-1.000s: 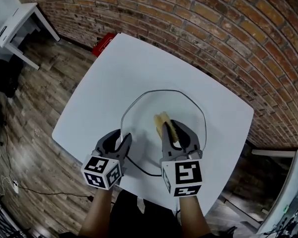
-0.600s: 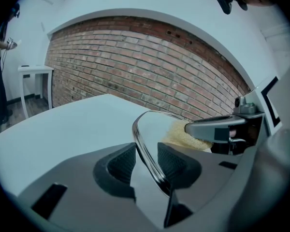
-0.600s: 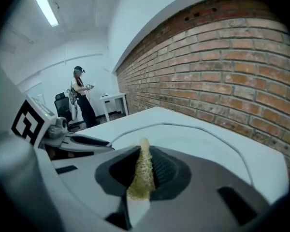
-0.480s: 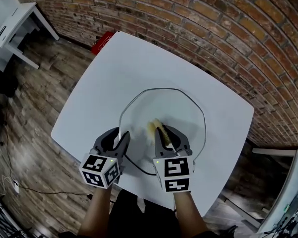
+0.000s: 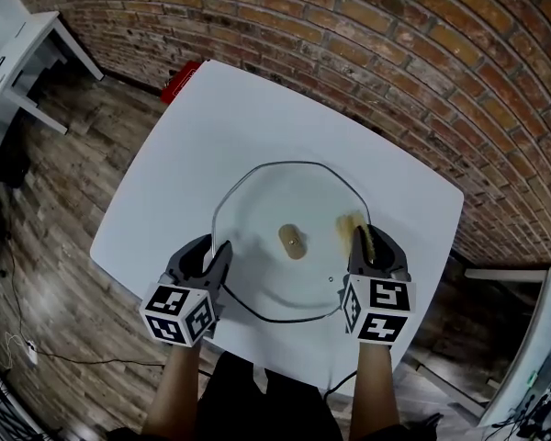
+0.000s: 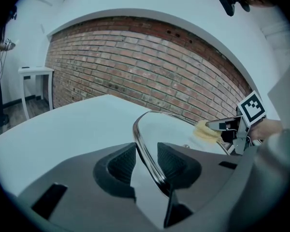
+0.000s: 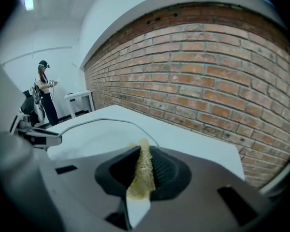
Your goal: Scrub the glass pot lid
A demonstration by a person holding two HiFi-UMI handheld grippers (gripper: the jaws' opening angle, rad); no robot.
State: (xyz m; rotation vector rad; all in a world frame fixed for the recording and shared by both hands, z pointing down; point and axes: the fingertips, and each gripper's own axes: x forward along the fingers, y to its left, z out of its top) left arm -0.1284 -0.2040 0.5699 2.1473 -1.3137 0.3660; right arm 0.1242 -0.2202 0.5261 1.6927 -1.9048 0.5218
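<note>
The glass pot lid [image 5: 257, 219] lies flat on the white table [image 5: 257, 118], its knob [image 5: 292, 242] showing in the middle. My left gripper [image 5: 211, 254] is at the lid's near-left edge. In the left gripper view the metal rim [image 6: 144, 146] runs between the pads [image 6: 121, 163], which are closed on it. My right gripper [image 5: 372, 239] is shut on a yellow sponge [image 5: 352, 225] that rests on the lid's right side near the rim. The right gripper view shows the sponge [image 7: 142, 170] pinched edge-on between the jaws, with the lid [image 7: 96, 132] beyond it.
A brick wall [image 5: 395, 53] runs behind the table. A red object [image 5: 179, 81] lies on the floor by the table's far left corner. A white desk [image 5: 23, 39] stands at the far left. A person [image 7: 43, 91] stands far off in the right gripper view.
My right gripper has carried the sponge from the middle of the lid, over the knob, out to the lid's right side. The knob is now uncovered. The left gripper keeps its hold.
</note>
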